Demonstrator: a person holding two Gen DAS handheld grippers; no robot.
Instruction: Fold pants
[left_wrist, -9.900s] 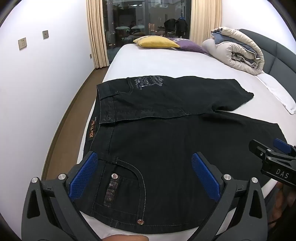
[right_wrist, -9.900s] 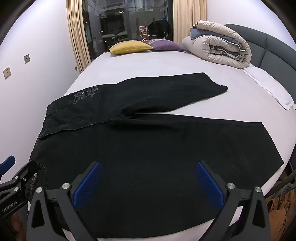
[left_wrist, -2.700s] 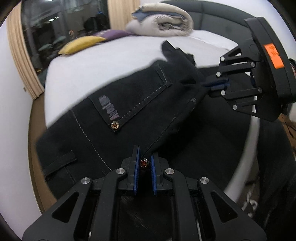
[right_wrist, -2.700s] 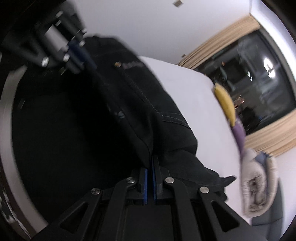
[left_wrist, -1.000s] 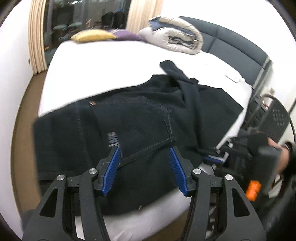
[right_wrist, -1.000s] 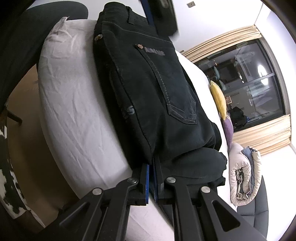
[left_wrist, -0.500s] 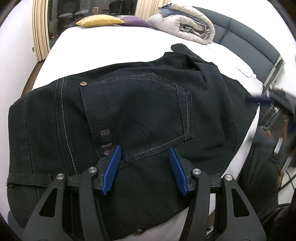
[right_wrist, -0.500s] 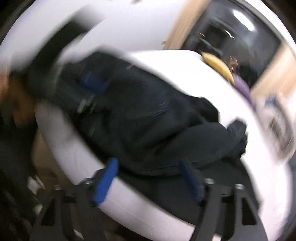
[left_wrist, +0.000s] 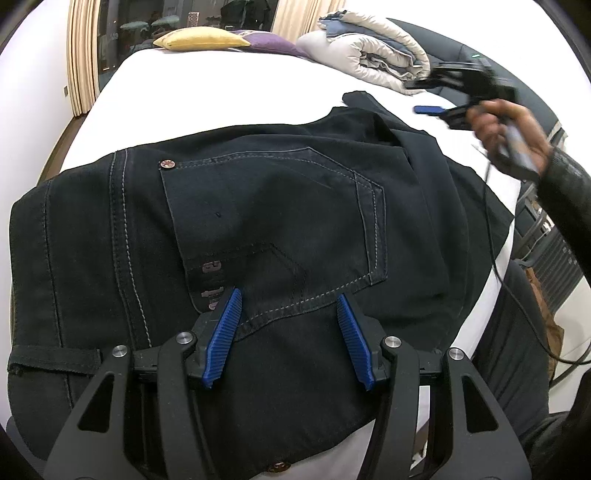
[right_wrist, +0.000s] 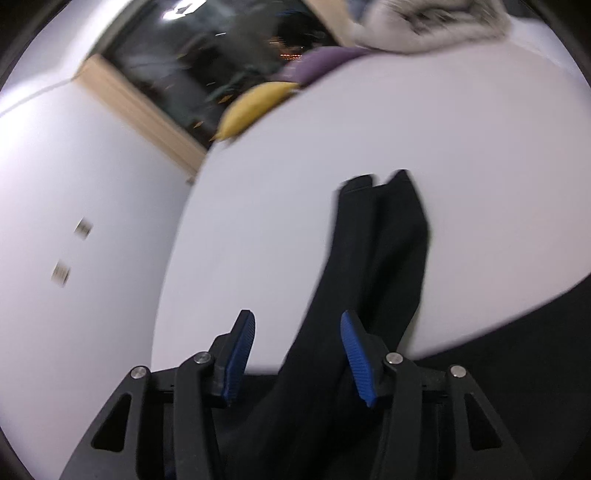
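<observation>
Pants (left_wrist: 280, 221) black with pale grey contrast stitching, copper rivet (left_wrist: 167, 164) at pocket corner upper left, faded grey lettering low on pocket. Bed sheet (left_wrist: 207, 92) plain white. Pillow (left_wrist: 199, 38) mustard yellow, top of frame; second pillow (left_wrist: 273, 46) purple beside it. Rolled duvet (left_wrist: 373, 55) beige-grey with blue lining, upper right. Curtains (left_wrist: 82, 55) tan, upper left. Left gripper (left_wrist: 288, 339) black frame, blue ribbed pads. Right gripper (right_wrist: 297, 356) same black and blue. Sleeve (left_wrist: 569, 192) black, right edge. Wall (right_wrist: 74, 206) white.

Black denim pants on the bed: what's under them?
Under the black denim pants only the white bed sheet shows, around their edges. The pants are folded over themselves, so the lower layers are covered.
</observation>
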